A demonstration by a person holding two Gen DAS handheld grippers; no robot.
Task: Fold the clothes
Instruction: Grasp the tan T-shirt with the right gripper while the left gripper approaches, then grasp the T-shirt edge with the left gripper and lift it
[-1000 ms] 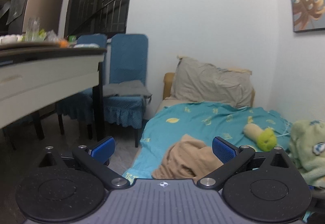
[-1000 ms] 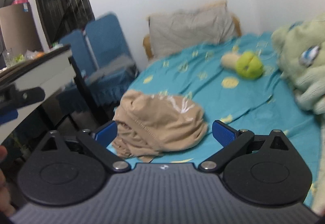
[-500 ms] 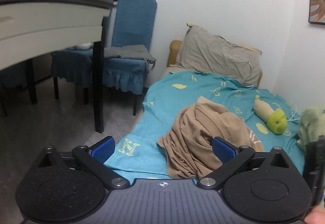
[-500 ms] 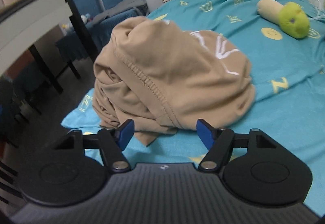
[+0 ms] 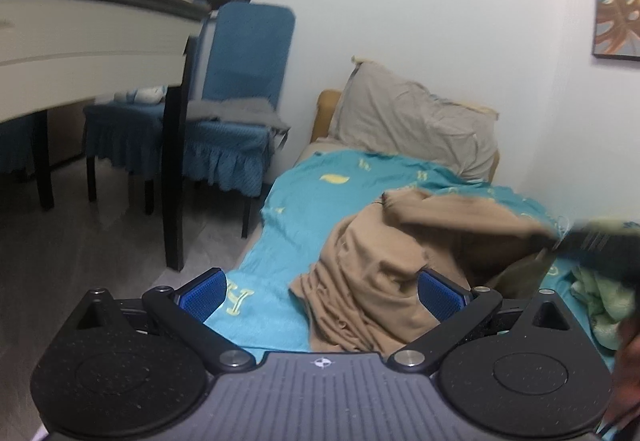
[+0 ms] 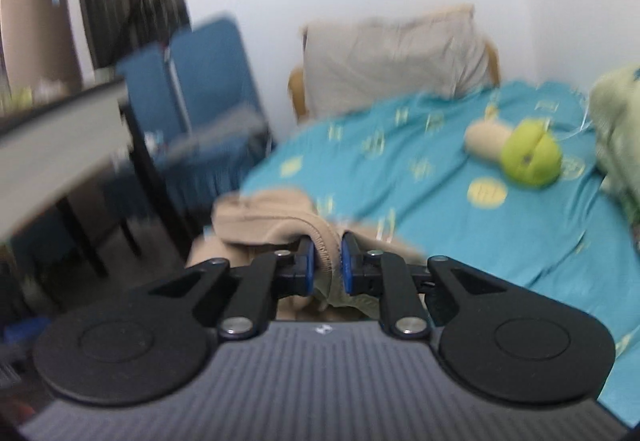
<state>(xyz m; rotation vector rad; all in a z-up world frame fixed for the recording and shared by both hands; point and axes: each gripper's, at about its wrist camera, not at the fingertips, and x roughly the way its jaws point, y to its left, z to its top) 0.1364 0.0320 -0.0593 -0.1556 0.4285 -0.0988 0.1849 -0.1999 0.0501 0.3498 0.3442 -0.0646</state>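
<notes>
The tan garment [image 5: 372, 273] lies in a crumpled heap at the near end of the bed, on the teal sheet [image 5: 320, 181], with one hemmed edge now lifted off the pile. The right gripper [image 6: 327, 261] has its jaws closing, and the stitched hem sits pinched between the two blue pads; half a second ago those jaws stood apart in front of the heap with nothing between them. In the left wrist view the gripped fabric is drawn up and to the right as a taut fold, so the heap is beginning to open out. This suggests the task is at its start: the garment has been picked up but not yet spread flat, and no fold is made. The left gripper [image 5: 322, 289] has its fingers wide apart and empty, with the lower part of the heap just ahead of them, nearer than a second ago. Beyond lie a grey pillow [image 5: 416, 125], a green-and-beige plush toy [image 6: 516, 149] and blue chairs [image 5: 240, 89]. Yellow letter-like marks are printed on the sheet, but none can be read with confidence.
</notes>
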